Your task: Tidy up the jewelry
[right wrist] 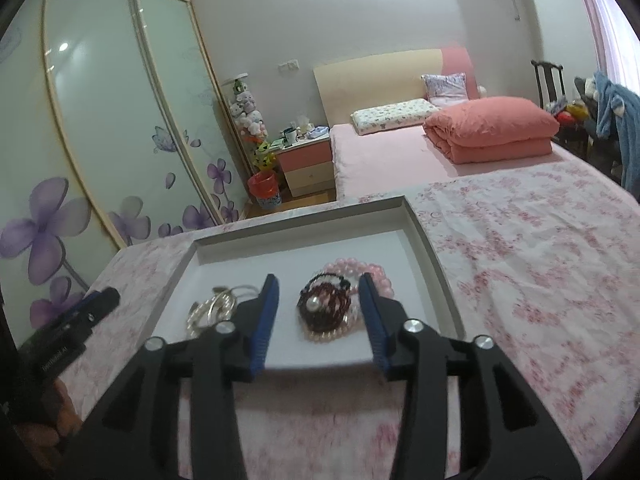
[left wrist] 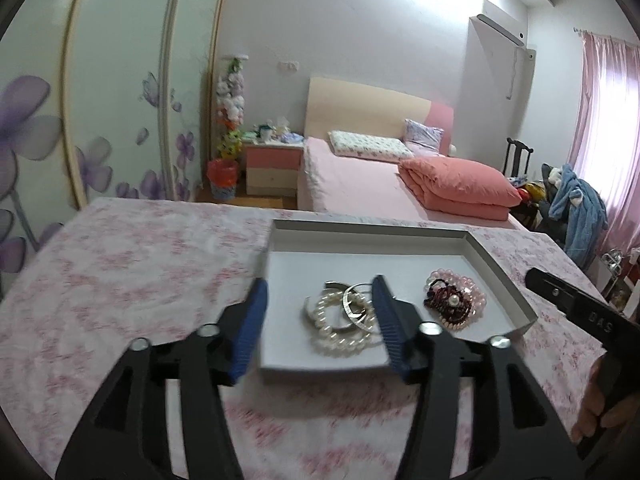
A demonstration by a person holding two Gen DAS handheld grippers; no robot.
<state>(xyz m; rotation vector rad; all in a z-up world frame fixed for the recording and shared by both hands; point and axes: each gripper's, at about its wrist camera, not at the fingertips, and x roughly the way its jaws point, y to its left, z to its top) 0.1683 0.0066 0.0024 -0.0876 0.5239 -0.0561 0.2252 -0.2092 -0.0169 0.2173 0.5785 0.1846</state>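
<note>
A shallow white tray (left wrist: pixel 500 272) (right wrist: pixel 436 264) lies on a pink floral cloth. In it lie a white pearl bracelet (left wrist: pixel 332 328) with silver bangles (left wrist: pixel 354 302) (right wrist: pixel 218 304), and to their right a dark red bead bracelet (left wrist: pixel 444 304) (right wrist: pixel 324 306) on a pink bead bracelet (left wrist: pixel 472 296) (right wrist: pixel 370 272). My left gripper (left wrist: pixel 320 288) is open and empty, held over the pearl bracelet and bangles. My right gripper (right wrist: pixel 318 284) is open and empty, held over the dark red and pink bracelets.
The cloth-covered table (left wrist: pixel 140 280) (right wrist: pixel 540 260) spreads around the tray. Behind it stand a pink bed (left wrist: pixel 360 184), a nightstand (left wrist: pixel 272 168), a floral wardrobe (right wrist: pixel 100 140) and a chair with clothes (left wrist: pixel 576 204). The other gripper shows at the frame edge (left wrist: pixel 576 304) (right wrist: pixel 76 320).
</note>
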